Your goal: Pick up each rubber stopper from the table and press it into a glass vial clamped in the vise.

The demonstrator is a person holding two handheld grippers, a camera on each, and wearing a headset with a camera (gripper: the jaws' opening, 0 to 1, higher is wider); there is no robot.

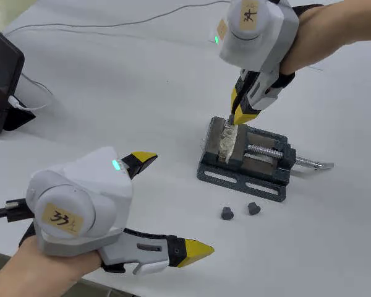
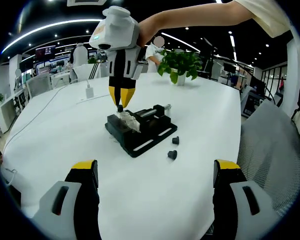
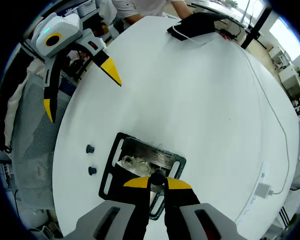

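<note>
Though tiny, round dark stopper (image 3: pixel 157 178)

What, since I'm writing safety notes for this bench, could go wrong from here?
1. The right gripper pinches a stopper at its very tips, just above the glass vials in the vise. An off-centre or hard push might crack the glass.
2. With so little of the stopper gripped, it could twist out and drop.
3. Two loose stoppers lie on the table beside the vise and could be knocked away.
</note>
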